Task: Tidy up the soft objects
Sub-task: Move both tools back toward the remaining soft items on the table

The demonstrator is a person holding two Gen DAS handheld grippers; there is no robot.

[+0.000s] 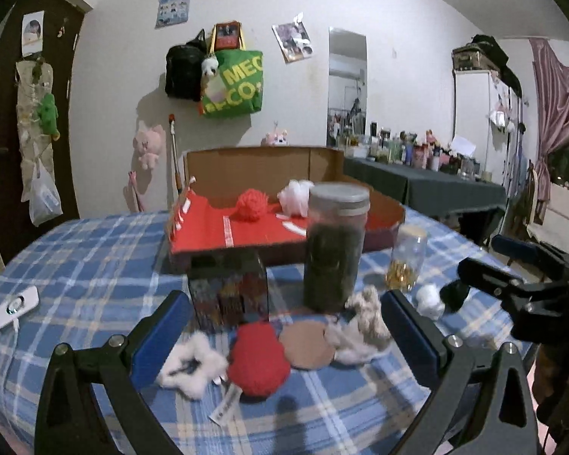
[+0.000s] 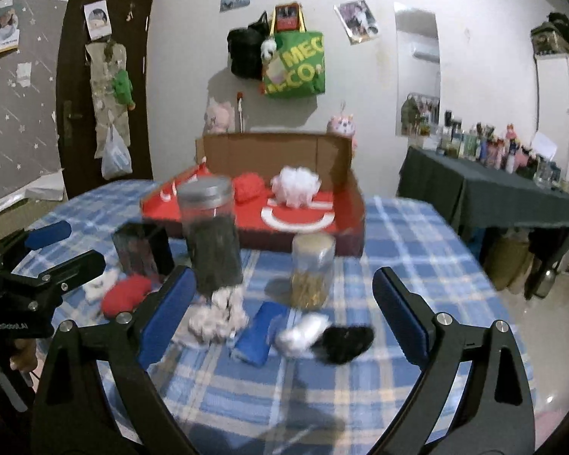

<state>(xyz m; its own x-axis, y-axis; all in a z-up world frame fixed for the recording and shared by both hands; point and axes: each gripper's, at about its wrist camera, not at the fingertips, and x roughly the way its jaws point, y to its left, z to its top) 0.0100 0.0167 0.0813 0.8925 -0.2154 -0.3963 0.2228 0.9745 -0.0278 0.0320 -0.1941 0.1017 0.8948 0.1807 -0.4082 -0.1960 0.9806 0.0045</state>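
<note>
My left gripper [image 1: 284, 331] hangs open low over the checked tablecloth. Ahead of its fingers lie a white fluffy scrunchie [image 1: 191, 366], a red pompom [image 1: 258, 358], a tan round pad [image 1: 307, 345] and a cream fuzzy piece [image 1: 364, 322]. My right gripper [image 2: 282, 314] is also open with nothing in it. Before it lie the cream fuzzy piece [image 2: 218, 314], a blue cloth [image 2: 260, 335], a white soft lump [image 2: 303, 333] and a black fluffy one [image 2: 345, 339]. The cardboard box [image 2: 345, 204] with a red floor holds a red pompom [image 2: 248, 187] and a white puff [image 2: 296, 185].
A tall dark jar [image 1: 335, 246], a small glass jar [image 1: 406, 261] and a patterned box [image 1: 227, 292] stand between the soft things and the cardboard box. A white tag [image 1: 17, 303] lies at the left. A side table [image 2: 493, 193] crowded with bottles stands at the right.
</note>
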